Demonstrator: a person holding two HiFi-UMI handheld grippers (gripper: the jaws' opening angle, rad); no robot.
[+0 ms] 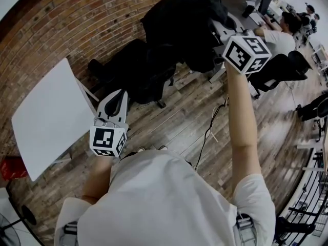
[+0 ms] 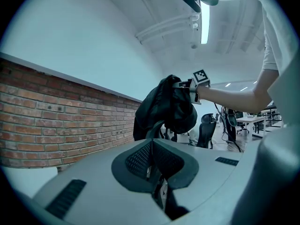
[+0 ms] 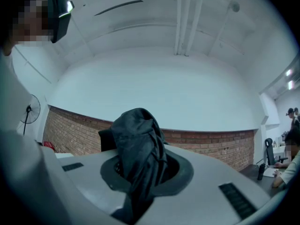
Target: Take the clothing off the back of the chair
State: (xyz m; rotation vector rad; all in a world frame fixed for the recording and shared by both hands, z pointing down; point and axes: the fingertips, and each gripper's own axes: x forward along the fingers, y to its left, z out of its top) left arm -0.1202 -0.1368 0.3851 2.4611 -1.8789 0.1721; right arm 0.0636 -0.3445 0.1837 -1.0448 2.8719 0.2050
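A black garment (image 1: 179,22) hangs bunched and lifted above a black office chair (image 1: 146,73) near the brick wall. My right gripper (image 1: 219,31) is raised at arm's length and shut on the garment's top; its fingertips are buried in the cloth. In the right gripper view the dark fabric (image 3: 138,144) fills the space between the jaws of the right gripper (image 3: 140,175) and drapes down over them. From the left gripper view the garment (image 2: 164,109) dangles from the right gripper (image 2: 190,90), with the chair's back (image 2: 154,130) just under it. My left gripper (image 1: 116,105) stays low at the left, shut and holding nothing, and appears as closed jaws (image 2: 151,162).
A white tabletop (image 1: 48,117) stands at the left beside the brick wall (image 1: 77,29). A black cable (image 1: 207,132) runs across the wooden floor. Another black chair (image 1: 279,68) and desks with seated people (image 1: 279,35) are at the upper right. A fan (image 3: 29,110) stands at the left.
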